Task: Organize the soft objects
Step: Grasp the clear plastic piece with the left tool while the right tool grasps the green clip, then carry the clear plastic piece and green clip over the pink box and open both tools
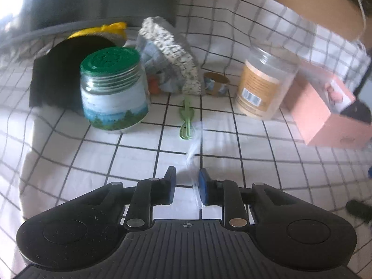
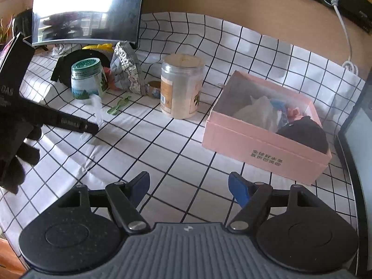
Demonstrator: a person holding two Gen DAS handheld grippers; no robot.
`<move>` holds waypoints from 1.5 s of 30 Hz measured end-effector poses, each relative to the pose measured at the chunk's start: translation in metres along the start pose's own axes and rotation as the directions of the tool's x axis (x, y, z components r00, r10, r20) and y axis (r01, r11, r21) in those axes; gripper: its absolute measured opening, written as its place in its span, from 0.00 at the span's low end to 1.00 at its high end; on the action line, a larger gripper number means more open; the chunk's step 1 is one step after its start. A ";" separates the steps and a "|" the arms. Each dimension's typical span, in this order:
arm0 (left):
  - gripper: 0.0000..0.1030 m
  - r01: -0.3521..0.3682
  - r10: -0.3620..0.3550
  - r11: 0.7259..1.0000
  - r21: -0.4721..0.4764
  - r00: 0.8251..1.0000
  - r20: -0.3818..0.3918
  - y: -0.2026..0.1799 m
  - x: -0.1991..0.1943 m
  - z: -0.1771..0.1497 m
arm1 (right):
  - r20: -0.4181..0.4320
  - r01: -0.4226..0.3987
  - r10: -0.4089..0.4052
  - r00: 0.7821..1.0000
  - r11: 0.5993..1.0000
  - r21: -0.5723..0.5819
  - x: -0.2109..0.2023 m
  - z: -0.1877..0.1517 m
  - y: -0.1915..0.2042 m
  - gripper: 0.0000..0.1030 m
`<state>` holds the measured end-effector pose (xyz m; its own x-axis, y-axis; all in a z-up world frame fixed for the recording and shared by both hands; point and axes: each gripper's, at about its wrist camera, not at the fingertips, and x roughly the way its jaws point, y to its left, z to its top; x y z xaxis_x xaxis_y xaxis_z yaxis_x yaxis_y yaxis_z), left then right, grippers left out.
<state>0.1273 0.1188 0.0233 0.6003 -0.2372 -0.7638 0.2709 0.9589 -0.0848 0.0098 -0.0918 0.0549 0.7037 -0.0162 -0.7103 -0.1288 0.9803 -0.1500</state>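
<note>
— Film scrap [image 1: 194,153], clear, between pads of left claw [image 1: 187,186]; narrow gap, resting by right-hand pad only, not pinched. Long axis straight ahead.
— Right claw [image 2: 188,186]?
— Wide, empty, over bare table [image 2: 162,144]. Pink box [image 2: 262,144] ahead-right of it, soft things inside; nearer to right claw than left.
— Counts, outward?
— One film scrap, one green tie [image 1: 186,118]; two jars, green-lidded jar [image 1: 114,88] and clear jar [image 1: 265,86]; one grey cloth bundle [image 1: 169,55] behind.
</note>
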 end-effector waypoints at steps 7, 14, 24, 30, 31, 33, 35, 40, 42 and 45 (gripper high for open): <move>0.15 -0.016 0.011 0.995 0.100 0.999 0.046 -0.008 -0.002 -0.008 | 0.027 -0.047 0.046 0.999 0.999 0.023 0.019 0.020 0.008 0.73; 0.14 0.014 -0.016 1.000 0.020 0.996 0.087 0.030 -0.031 -0.021 | 0.052 -0.193 0.191 0.980 0.979 0.056 0.060 0.078 0.039 0.68; 0.14 -0.036 0.054 0.993 -0.110 0.985 0.166 0.094 -0.084 -0.033 | -0.058 -0.228 0.236 0.970 0.967 0.115 0.155 0.134 0.092 0.42; 0.14 -0.037 0.064 0.985 -0.170 0.985 0.158 0.119 -0.090 -0.038 | -0.097 -0.180 0.183 0.978 0.983 0.046 0.177 0.132 0.110 0.41; 0.14 -0.034 0.062 0.984 -0.176 0.986 0.156 0.121 -0.089 -0.038 | -0.096 -0.175 0.177 0.979 0.984 0.035 0.176 0.132 0.110 0.36; 0.14 -0.025 0.052 0.984 -0.178 0.987 0.149 0.120 -0.086 -0.036 | -0.100 -0.169 0.169 0.980 0.986 0.003 0.175 0.132 0.112 0.20; 0.14 -0.011 0.036 0.985 -0.171 0.989 0.144 0.118 -0.083 -0.036 | -0.114 -0.181 0.179 0.977 0.983 -0.012 0.172 0.133 0.109 0.20; 0.15 0.028 -0.009 0.989 -0.145 0.991 0.134 0.103 -0.075 -0.034 | -0.120 -0.185 0.181 0.976 0.982 -0.024 0.155 0.122 0.101 0.20; 0.15 0.038 -0.020 0.990 -0.136 0.991 0.132 0.097 -0.072 -0.033 | -0.109 -0.193 0.190 0.976 0.981 -0.016 0.141 0.120 0.094 0.20; 0.15 0.046 -0.028 0.992 -0.121 0.989 0.145 0.090 -0.072 -0.027 | -0.070 -0.202 0.200 0.977 0.979 -0.019 0.118 0.125 0.086 0.20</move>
<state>0.0882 0.2261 0.0529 0.6950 -0.2844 -0.6603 0.2055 0.9587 -0.1967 0.1692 0.0152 0.0438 0.6133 0.1666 -0.7721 -0.2817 0.9593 -0.0167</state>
